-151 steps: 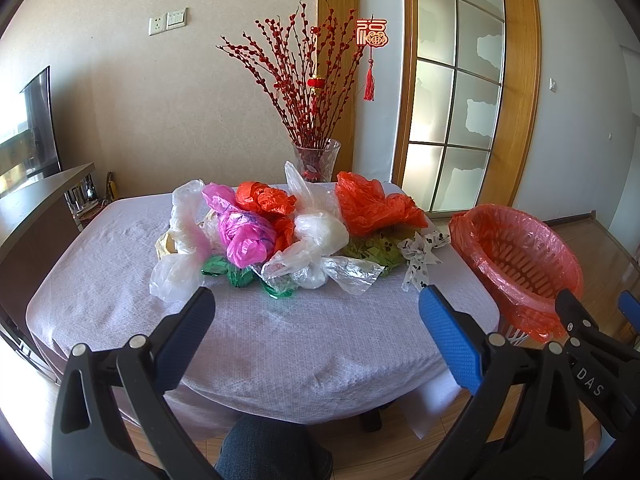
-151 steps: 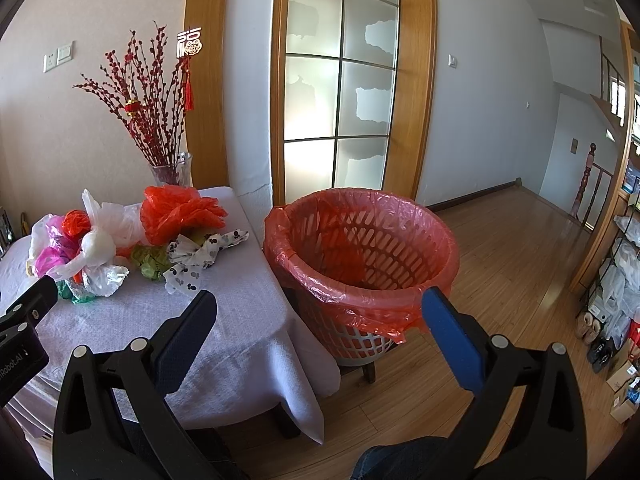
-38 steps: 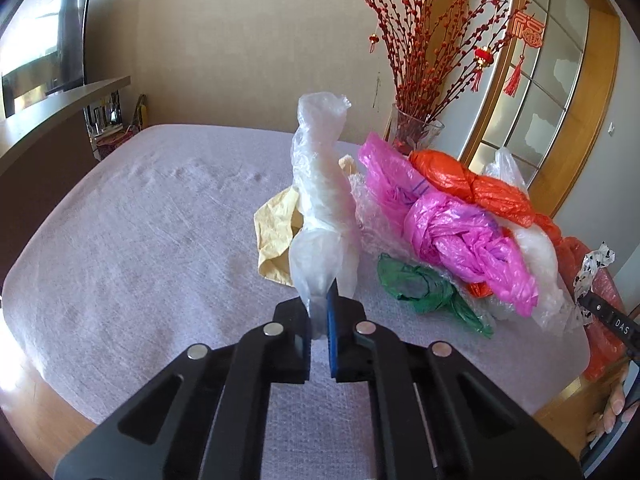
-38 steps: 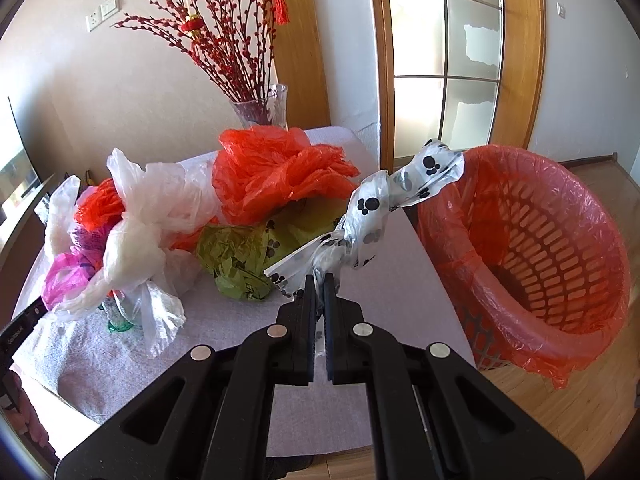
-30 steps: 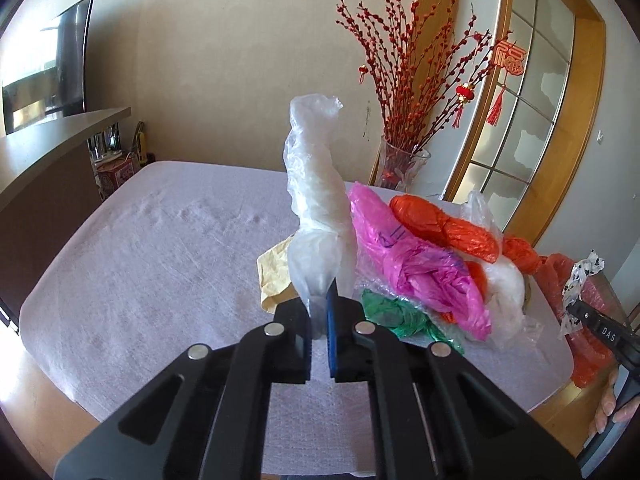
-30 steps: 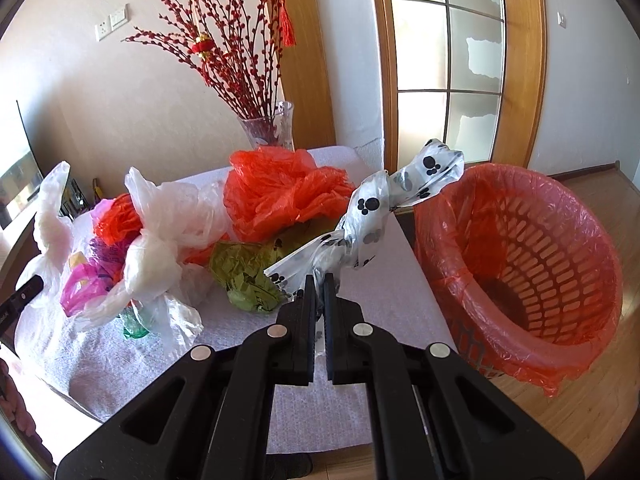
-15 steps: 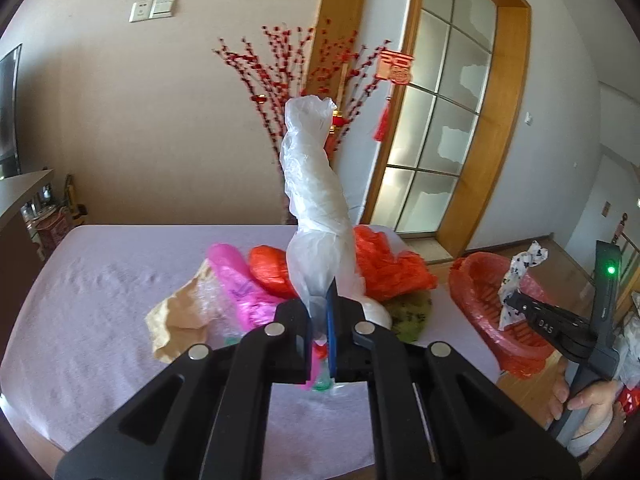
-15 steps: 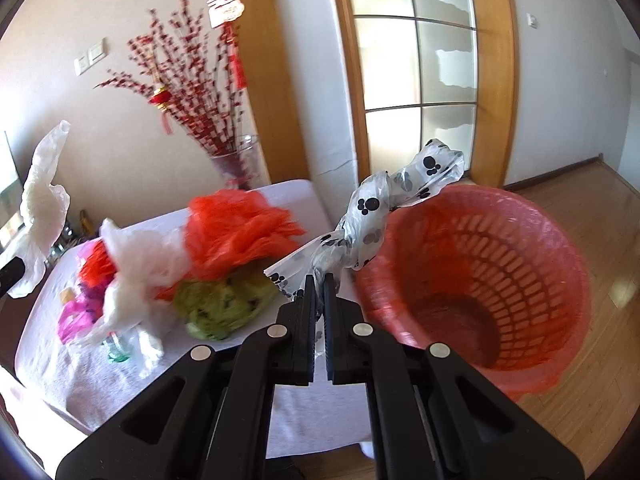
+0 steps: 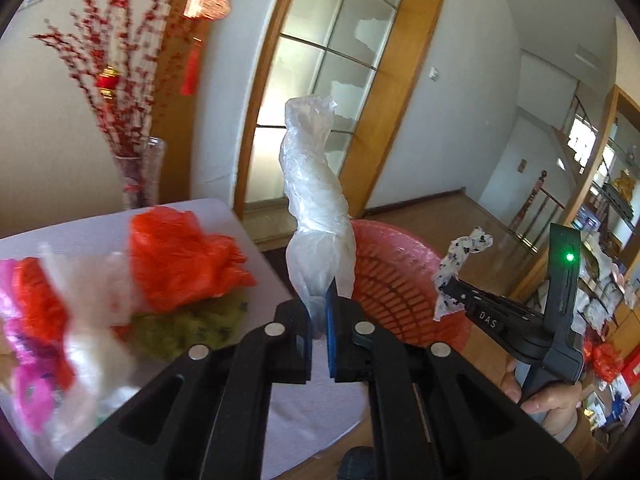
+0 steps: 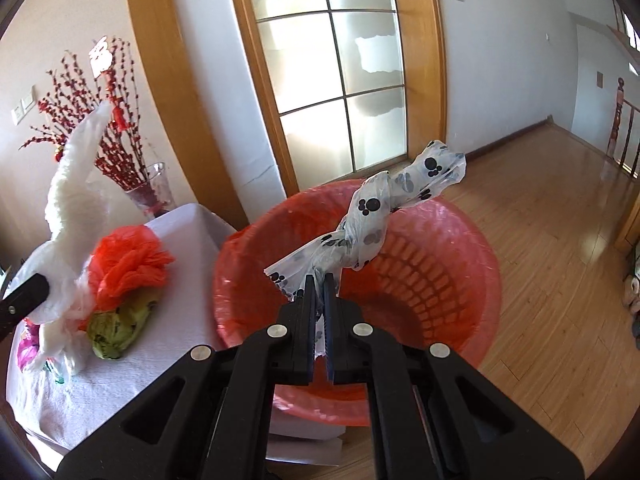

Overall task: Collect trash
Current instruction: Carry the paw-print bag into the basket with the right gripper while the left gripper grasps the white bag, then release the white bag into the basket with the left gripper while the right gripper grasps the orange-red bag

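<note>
Right tongs (image 10: 319, 280) are gripping a paw-print bag (image 10: 372, 216) over the red-lined basket (image 10: 460, 240); left tongs (image 9: 319, 300) are clenching a clear bag (image 9: 316, 200); only the left view is showing a hand (image 9: 548, 404).

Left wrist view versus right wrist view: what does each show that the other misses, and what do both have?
Only the left wrist view shows the person's hand holding the right gripper, its green light on, and the pink bag.

Only the right wrist view shows the paw-print bag close up, hanging over the red basket.

Both show the basket, the clear bag clamped in the left gripper, the red bag, the vase and the table.
</note>
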